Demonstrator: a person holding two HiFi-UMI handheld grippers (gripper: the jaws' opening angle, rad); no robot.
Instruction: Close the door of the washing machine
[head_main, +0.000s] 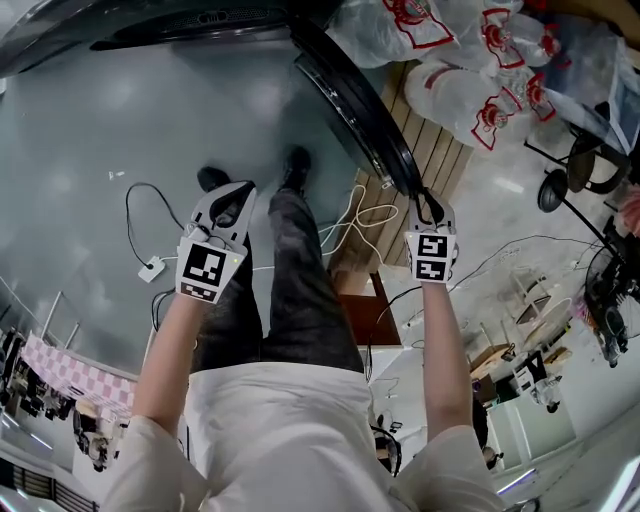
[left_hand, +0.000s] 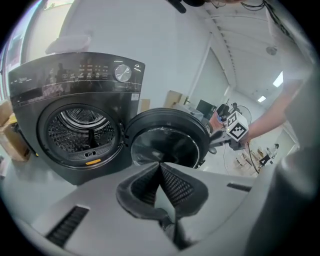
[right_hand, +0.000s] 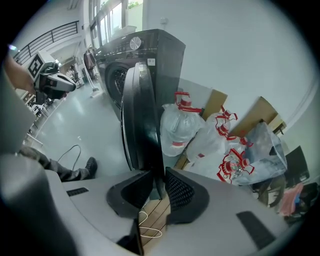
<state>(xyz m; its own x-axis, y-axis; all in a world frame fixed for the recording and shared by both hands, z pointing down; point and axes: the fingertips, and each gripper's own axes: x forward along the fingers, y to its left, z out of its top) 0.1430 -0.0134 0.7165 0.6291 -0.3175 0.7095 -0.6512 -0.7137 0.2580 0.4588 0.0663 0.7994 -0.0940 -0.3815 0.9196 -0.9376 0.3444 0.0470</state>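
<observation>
The dark front-loading washing machine (left_hand: 75, 85) stands with its drum (left_hand: 80, 130) exposed. Its round door (head_main: 350, 100) is swung wide open, edge-on in the right gripper view (right_hand: 140, 115). My right gripper (head_main: 428, 205) reaches the door's outer rim; that rim sits between its pads (right_hand: 159, 180), which close on it. My left gripper (head_main: 232, 205) hangs over the grey floor left of the door, away from it. Its jaws (left_hand: 160, 167) meet at the tips with nothing between them. The left gripper view also shows the right gripper (left_hand: 220, 140) at the door's far edge.
Several clear plastic bags with red print (head_main: 470, 70) lie on a wooden pallet (head_main: 420, 160) right of the door. A white cable and adapter (head_main: 152, 268) lie on the floor. The person's legs (head_main: 290, 260) stand below the door. A chair (head_main: 575, 170) is at the right.
</observation>
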